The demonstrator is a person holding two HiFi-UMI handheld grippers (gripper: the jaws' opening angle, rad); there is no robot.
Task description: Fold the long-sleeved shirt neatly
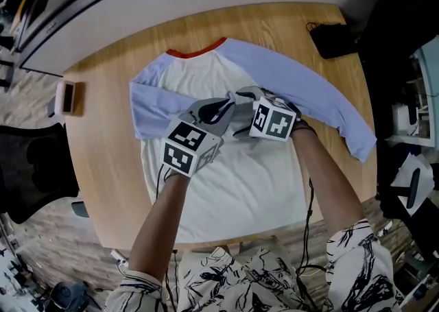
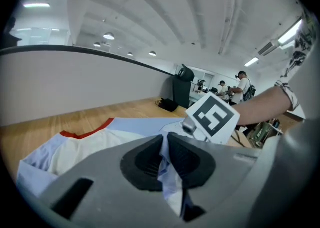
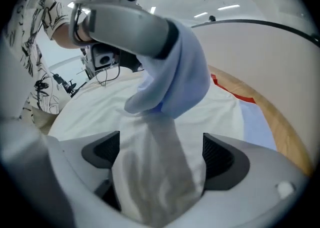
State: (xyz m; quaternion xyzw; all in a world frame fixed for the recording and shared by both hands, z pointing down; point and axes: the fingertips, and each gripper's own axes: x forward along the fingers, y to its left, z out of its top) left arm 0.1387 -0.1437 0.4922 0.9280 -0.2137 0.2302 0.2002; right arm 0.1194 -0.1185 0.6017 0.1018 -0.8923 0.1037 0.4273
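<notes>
Head view looks down on the long-sleeved shirt spread flat on the round wooden table, its red collar away from the person and its white body towards them. The left-hand sleeve lies drawn in across the chest, and the reason is the left gripper. Its jaws are pressed together on the pale blue cuff, which hangs out below the pads, so the sleeve end sits above the shirt's middle and does not rest on it. Holding the sleeve by its very end looks like a way to steer where it lands and to keep it straight across the body. The right gripper is just beside it over the chest with its jaws spread wide. White cloth of the shirt body shows between the pads, but neither pad presses on it (whether the cloth rises into the gap or simply lies beneath, I cannot tell). My guess is that it is placed there to pin or smooth the body once the cuff is laid. The right-hand sleeve stretches out fully towards the table's edge, unfolded. The fold therefore looks to be at an early step, with one sleeve across and the other not yet begun.
</notes>
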